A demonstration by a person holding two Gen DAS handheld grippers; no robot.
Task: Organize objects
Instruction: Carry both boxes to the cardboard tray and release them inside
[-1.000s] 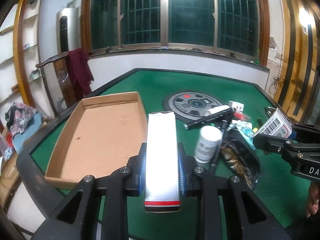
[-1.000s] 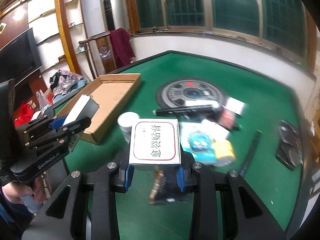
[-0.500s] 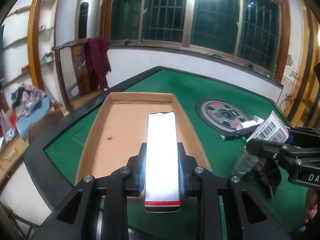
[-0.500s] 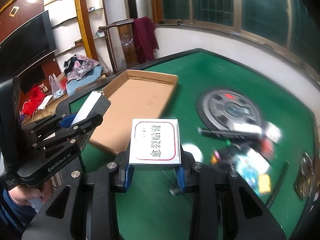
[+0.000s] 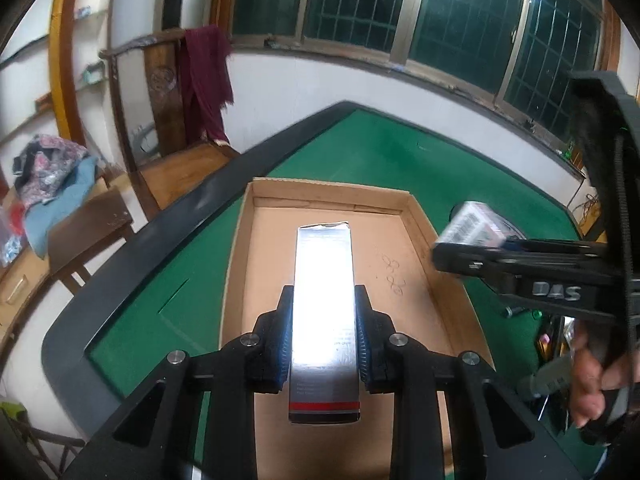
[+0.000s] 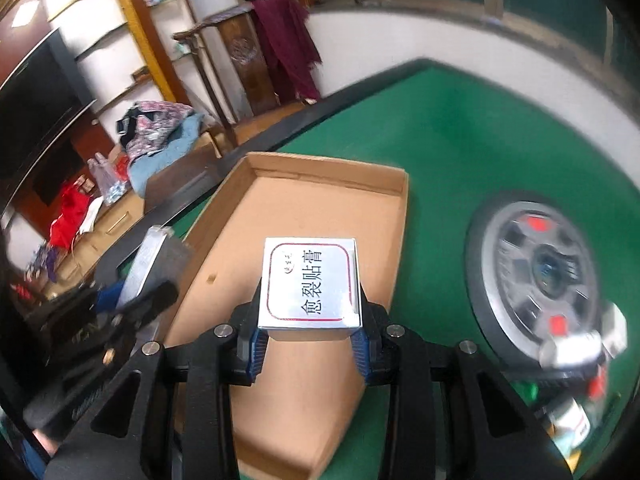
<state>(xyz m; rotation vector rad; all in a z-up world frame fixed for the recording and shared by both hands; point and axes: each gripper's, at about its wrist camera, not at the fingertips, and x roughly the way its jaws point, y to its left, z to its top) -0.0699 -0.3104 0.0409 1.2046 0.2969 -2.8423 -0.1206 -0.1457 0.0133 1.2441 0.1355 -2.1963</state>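
**Visitor:** What have you got in each claw?

**Me:** My left claw (image 5: 323, 344) is closed on a long silver box (image 5: 323, 320), pads pressed against its two long sides. It sticks out forward, over the floor of the cardboard tray (image 5: 400, 248). My right claw (image 6: 308, 342) is clamped on a small square box (image 6: 310, 284) with red-bordered printing on top. That one hangs over the tray's near right part.

**Visitor:** So both go into the tray?

**Me:** That is my reading of it. Nothing lies in the tray as far as I can see, so I have my pick of spots.

**Visitor:** How do you set them down well?

**Me:** I'd lower the long box level, running the way the tray runs and close along the left wall. I'd let go only once its underside is flat on the cardboard. The glare off its top hides the far end a little, so I would go down slowly.

**Visitor:** And the small one?

**Me:** It goes to the right of the long box, clear of the tray's right wall (image 6: 400, 216). My two claws are near each other; from the left camera, the right claw (image 5: 476, 254) shows just beside the tray. I would place one box at a time so they don't knock together.

**Visitor:** What about the rest?

**Me:** There is a round disc (image 6: 536, 272) on the green table (image 6: 460, 128), with a few small blurred things beside it.
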